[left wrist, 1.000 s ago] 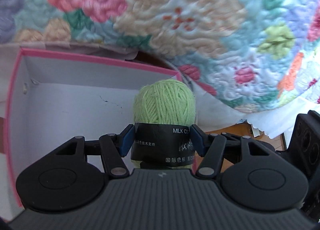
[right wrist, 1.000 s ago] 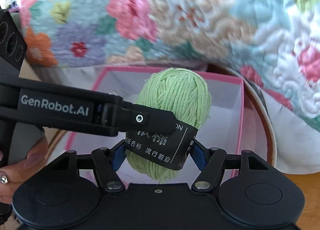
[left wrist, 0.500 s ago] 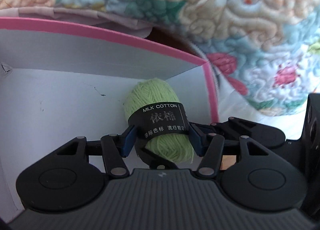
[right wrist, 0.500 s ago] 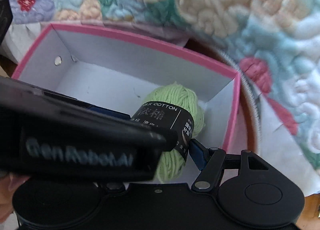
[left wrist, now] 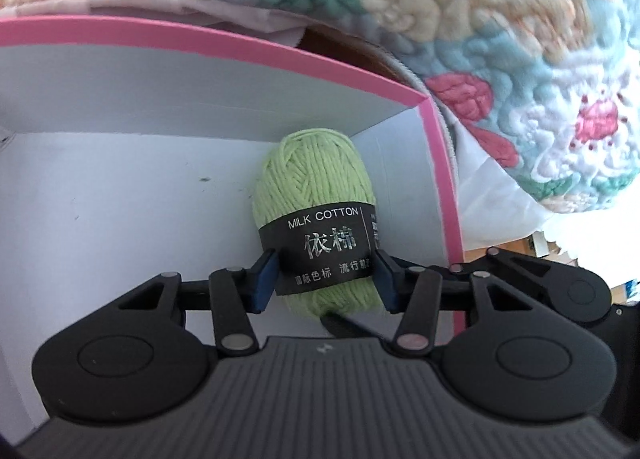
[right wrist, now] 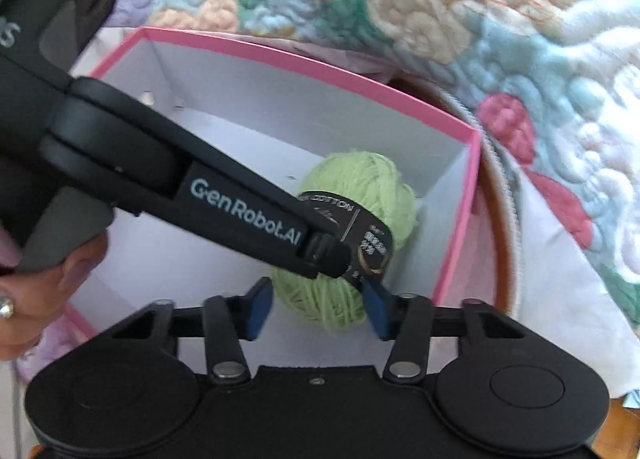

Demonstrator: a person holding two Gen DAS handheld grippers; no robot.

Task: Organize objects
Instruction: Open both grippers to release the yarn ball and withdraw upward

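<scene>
Placing step. Pink box [left wrist: 224, 43] lies beneath both tongs; green yarn ball [left wrist: 316, 187] rests in its corner. Left tongs [left wrist: 325, 279] have been closing, clamped on its label. Right tongs [right wrist: 316, 309] have been closing, apparently barely touching. Next: release, lift clear.

L gripper [left wrist: 325, 279] points steeply down, both blue pads tight on the yarn's [left wrist: 316, 191] black band; jaws just been closing, yarn between them. R gripper [right wrist: 316, 309] angled down too, jaws also just closing, pads at the yarn's lower end w/ L's arm crossing over it. Hand [right wrist: 24, 291] grips L's handle.
</scene>
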